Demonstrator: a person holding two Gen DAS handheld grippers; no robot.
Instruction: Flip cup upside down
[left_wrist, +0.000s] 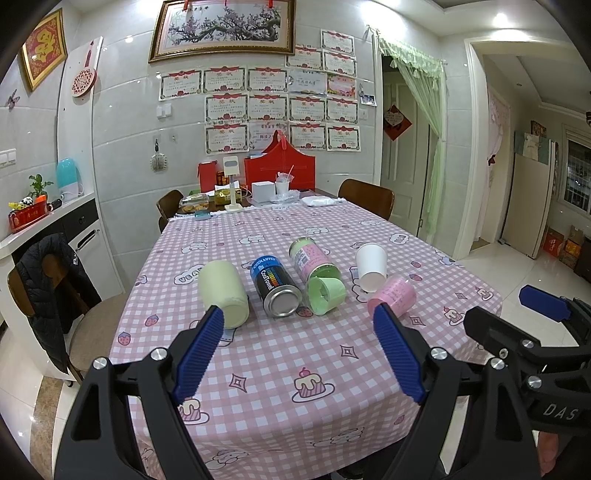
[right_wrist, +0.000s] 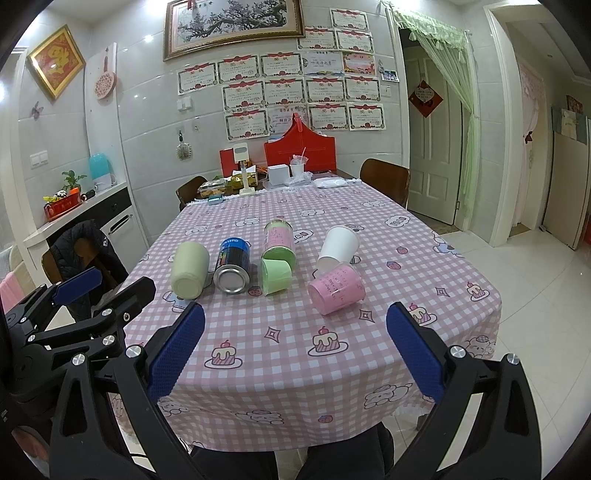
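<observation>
Five containers lie tipped over in a row on the counter's (left_wrist: 280, 354) pink checked cloth. From the left: a pale yellow cup (left_wrist: 224, 291) at about 10 o'clock from the left gripper (left_wrist: 299, 325), a blue-and-black can (left_wrist: 275, 286), a clear bottle (left_wrist: 314, 266) with a green cup (left_wrist: 327, 294) at its near end, then at 1 o'clock a white paper cup (left_wrist: 371, 266) with a pink cup (left_wrist: 393, 295) on its side just in front. The left gripper hangs spread wide, holding nothing. The right gripper (right_wrist: 295, 325) is likewise agape and empty, the pink cup at its 12 o'clock
</observation>
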